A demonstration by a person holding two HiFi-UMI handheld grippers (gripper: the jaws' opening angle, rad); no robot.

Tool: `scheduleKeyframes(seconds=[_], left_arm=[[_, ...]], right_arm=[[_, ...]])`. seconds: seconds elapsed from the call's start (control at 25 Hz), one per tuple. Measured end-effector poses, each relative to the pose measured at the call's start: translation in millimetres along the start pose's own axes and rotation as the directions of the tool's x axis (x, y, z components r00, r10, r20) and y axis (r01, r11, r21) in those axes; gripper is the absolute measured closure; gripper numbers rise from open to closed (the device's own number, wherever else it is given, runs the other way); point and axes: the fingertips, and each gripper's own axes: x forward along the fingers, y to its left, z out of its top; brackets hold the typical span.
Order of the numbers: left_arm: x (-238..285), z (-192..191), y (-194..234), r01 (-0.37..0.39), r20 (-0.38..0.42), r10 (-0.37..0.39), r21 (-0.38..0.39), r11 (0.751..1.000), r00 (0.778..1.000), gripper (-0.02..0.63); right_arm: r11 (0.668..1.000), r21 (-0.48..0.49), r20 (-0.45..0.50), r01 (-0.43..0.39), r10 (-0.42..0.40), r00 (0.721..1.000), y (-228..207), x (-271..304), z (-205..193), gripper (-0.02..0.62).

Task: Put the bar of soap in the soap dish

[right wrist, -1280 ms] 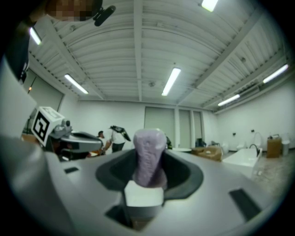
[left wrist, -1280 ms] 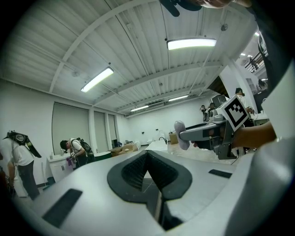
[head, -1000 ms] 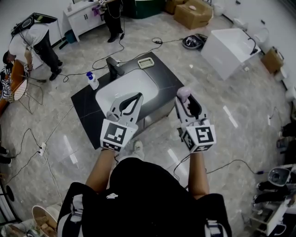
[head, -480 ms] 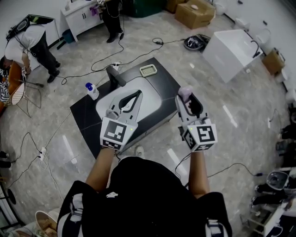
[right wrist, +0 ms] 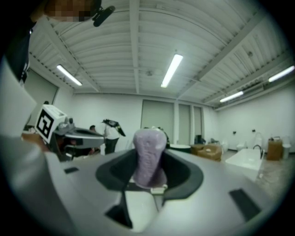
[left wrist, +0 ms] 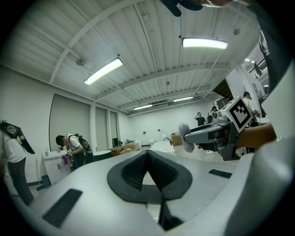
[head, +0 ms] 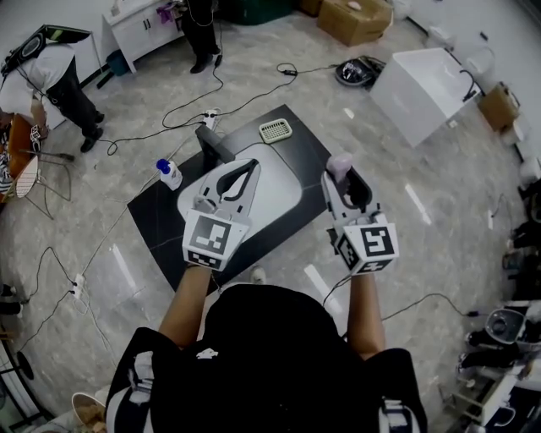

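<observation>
A pale purple bar of soap [head: 338,168] stands upright between the jaws of my right gripper [head: 340,174], which is shut on it and held above the counter's right edge. The soap [right wrist: 148,147] fills the middle of the right gripper view, and it shows side-on in the left gripper view [left wrist: 185,137]. My left gripper [head: 250,167] hovers over the white sink basin [head: 283,188] with its jaws shut and nothing between them [left wrist: 147,156]. The slotted white soap dish [head: 275,130] lies at the far corner of the black counter [head: 156,216], apart from both grippers.
A dark faucet [head: 211,140] stands behind the basin, and a blue-capped bottle [head: 169,173] at the counter's left. Cables trail over the floor. People stand at the back left [head: 51,80]. A white basin unit [head: 423,84] and cardboard boxes [head: 355,19] are farther back.
The sink counter has drifted slightly in the head view, so the left gripper overlaps the basin more. Both grippers keep their jaw states; the soap stays held.
</observation>
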Motion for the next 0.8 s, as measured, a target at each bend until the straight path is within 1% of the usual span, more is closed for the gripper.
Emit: scheduleKeyframes(seconds=[0.16,0.32,0.56,0.8], left_arm=[[6,-2,7,0.006,0.003,-0.006,-0.006,1.000,1.000,0.581],[16,-10,8,0.017,-0.012,-0.017,-0.012,1.000,1.000,0.581],[35,-18,11,0.021,-0.039,-0.021,-0.020,1.000,0.999,0.581],[57,-32,18,-0.017,-0.079,0.015,-0.029,0.999,0.997,0.581]], right_arm=[[1.000,-0.008,-0.011,0.010,-0.010,1.000,-4,10,-1,0.391],[1.000,-0.028,-0.025,0.014,-0.014,1.000,-6,19,-5,0.391],[1.000,-0.026,-0.041,-0.014,0.013,0.999,-17,40,-10,0.391],[0.998,-0.008,-0.062,-0.068,0.068,0.996,-33,71,-23,0.393]])
